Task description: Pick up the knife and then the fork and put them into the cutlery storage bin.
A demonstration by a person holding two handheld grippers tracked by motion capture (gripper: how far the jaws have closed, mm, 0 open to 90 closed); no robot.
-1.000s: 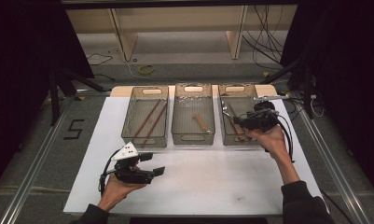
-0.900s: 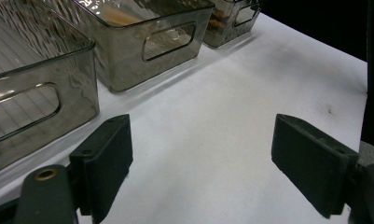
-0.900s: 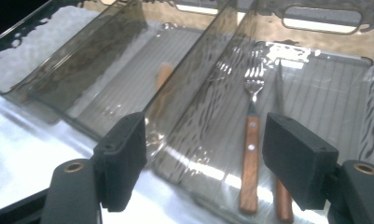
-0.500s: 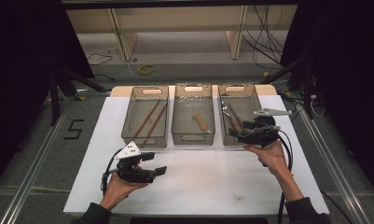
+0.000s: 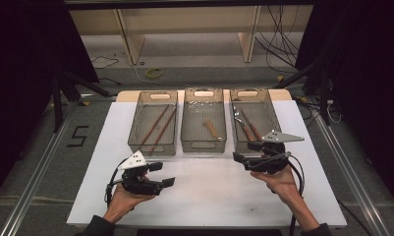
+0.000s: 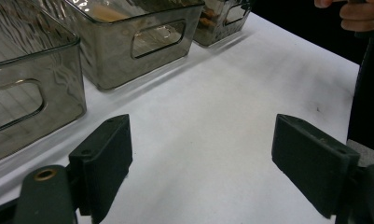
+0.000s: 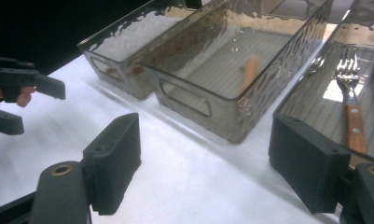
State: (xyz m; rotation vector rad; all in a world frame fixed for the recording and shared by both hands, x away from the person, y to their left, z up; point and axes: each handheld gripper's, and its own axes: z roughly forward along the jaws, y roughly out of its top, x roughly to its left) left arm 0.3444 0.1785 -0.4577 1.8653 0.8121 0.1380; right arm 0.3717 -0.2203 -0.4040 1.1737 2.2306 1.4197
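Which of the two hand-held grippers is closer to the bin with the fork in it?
The right one. The right gripper, jaws open and empty, sits at the near end of the fork bin. The left gripper is across the white table, nearer the chopstick bin.

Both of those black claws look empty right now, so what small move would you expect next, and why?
Probably a short pause over the white table sheet. The right gripper has just been opening, with nothing between its jaws, beside the right clear plastic bin holding wooden-handled forks. The left gripper is open and empty too. No loose item is in view.
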